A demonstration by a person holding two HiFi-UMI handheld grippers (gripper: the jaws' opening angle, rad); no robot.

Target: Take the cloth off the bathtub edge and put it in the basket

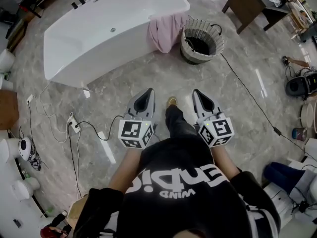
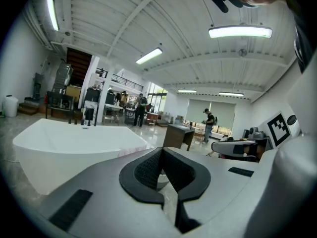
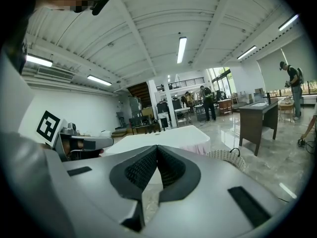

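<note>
A pink cloth (image 1: 166, 31) hangs over the right end of the white bathtub (image 1: 99, 31). A woven basket (image 1: 200, 41) with a dark inside stands on the floor right beside it. My left gripper (image 1: 144, 97) and right gripper (image 1: 200, 98) are held side by side over the marble floor, well short of the tub, both shut with nothing between the jaws. In the right gripper view the gripper (image 3: 157, 148) points at the tub (image 3: 163, 135), the cloth (image 3: 197, 145) and the basket (image 3: 227, 157). In the left gripper view the gripper (image 2: 161, 151) faces the tub (image 2: 69, 148).
A brown desk (image 1: 247, 1) stands behind the basket. Cables and a power strip (image 1: 74, 125) lie on the floor at the left, and a black cable (image 1: 252, 98) runs right from the basket. People stand far off (image 2: 210, 123). My shoe (image 1: 172, 101) shows between the grippers.
</note>
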